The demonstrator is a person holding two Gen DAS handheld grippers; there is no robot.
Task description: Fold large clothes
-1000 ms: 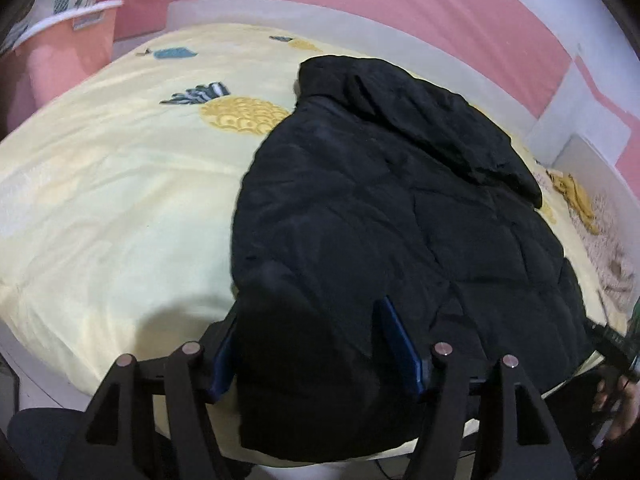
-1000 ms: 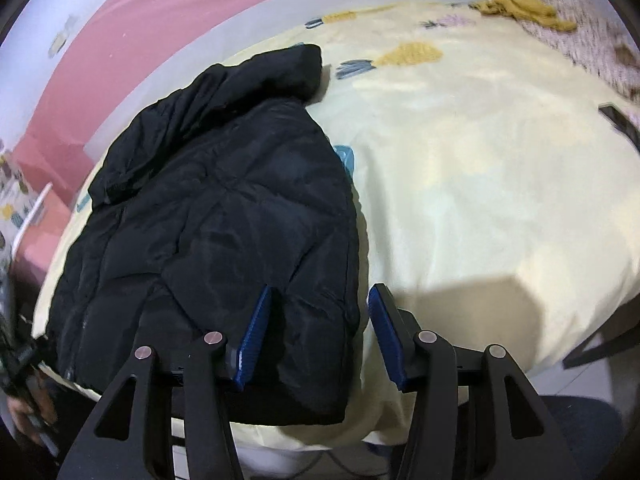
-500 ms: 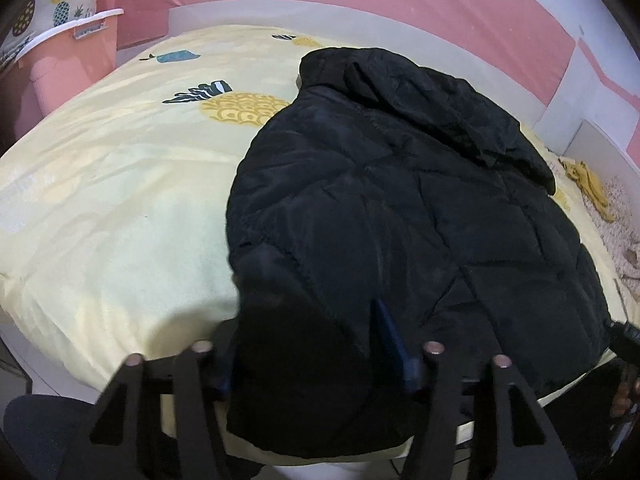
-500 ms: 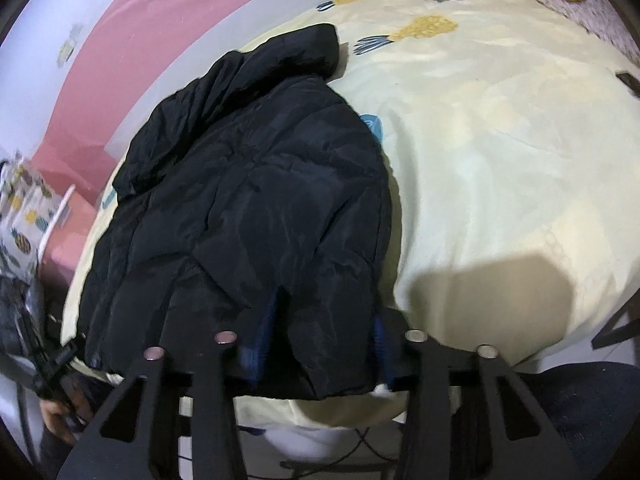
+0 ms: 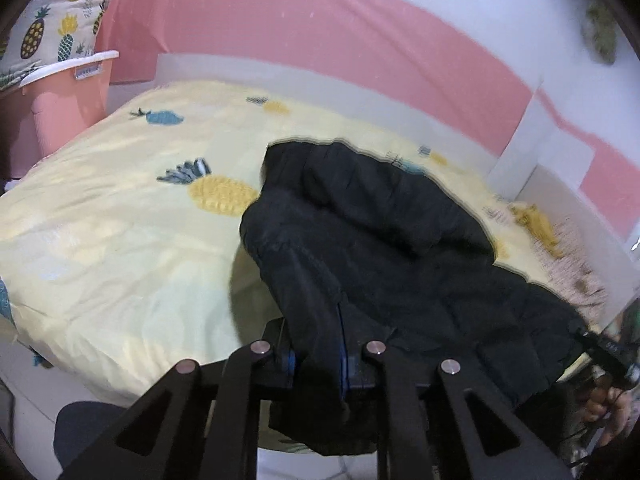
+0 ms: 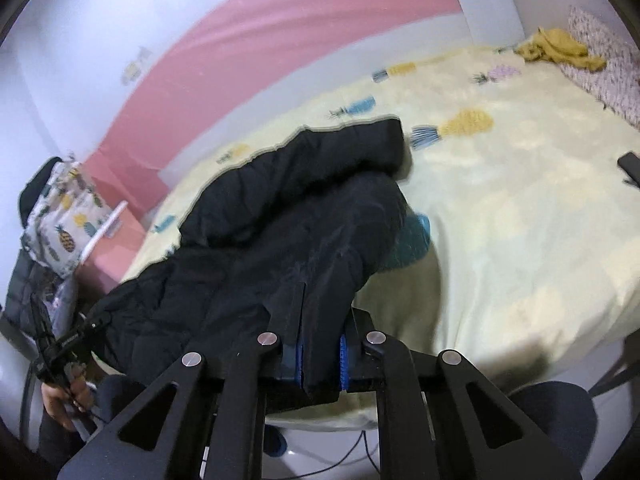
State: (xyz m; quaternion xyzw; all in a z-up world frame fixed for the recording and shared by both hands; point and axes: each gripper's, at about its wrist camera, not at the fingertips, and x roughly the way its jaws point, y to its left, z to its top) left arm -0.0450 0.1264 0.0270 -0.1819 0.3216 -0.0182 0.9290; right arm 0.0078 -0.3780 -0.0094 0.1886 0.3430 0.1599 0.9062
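Progress is early: I've got left gripper (image 5: 316,354) and right gripper (image 6: 322,360) both clamped on the black puffer jacket (image 5: 380,248) hem at bed (image 5: 100,240) near edge, lifted; no fold laid yet, whole fwd fold remains.

A pineapple-print bedspread (image 5: 120,240), a mustard cloth (image 6: 560,50) and a pink bin (image 5: 60,92).

Both tools (image 5: 316,354) (image 6: 322,356) clamped — jacket (image 5: 380,248) hem lifted
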